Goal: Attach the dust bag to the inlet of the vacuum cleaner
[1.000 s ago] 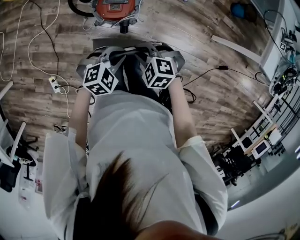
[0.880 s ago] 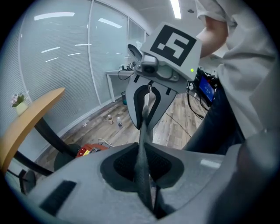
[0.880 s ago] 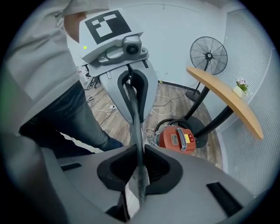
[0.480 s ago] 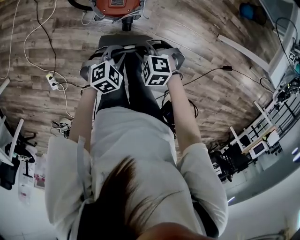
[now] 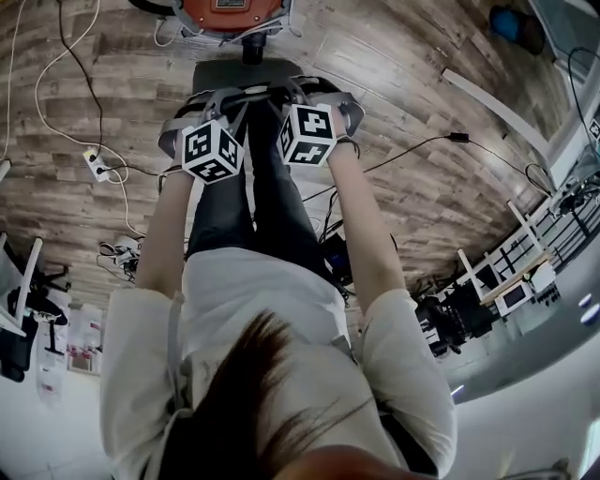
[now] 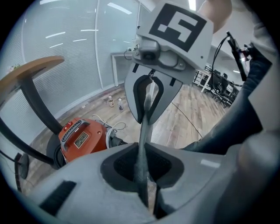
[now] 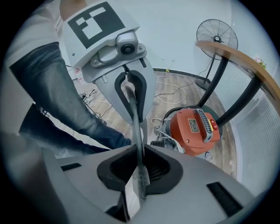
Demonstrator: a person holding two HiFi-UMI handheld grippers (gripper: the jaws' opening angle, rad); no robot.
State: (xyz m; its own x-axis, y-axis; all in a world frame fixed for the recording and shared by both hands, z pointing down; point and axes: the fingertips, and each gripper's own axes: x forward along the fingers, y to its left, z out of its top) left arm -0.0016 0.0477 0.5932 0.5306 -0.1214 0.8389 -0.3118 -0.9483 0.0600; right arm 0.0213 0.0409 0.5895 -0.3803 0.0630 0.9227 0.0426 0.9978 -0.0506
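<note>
L gripper (image 6: 146, 179) and R gripper (image 7: 139, 177) face each other, each clamped on the thin grey edge of the dust bag (image 6: 143, 131), which spans betw. them. L jaws just tightened slightly; R jaws just eased. Orange vacuum cleaner (image 5: 230, 11) stands on wood floor (image 5: 422, 112) just ahead.
</note>
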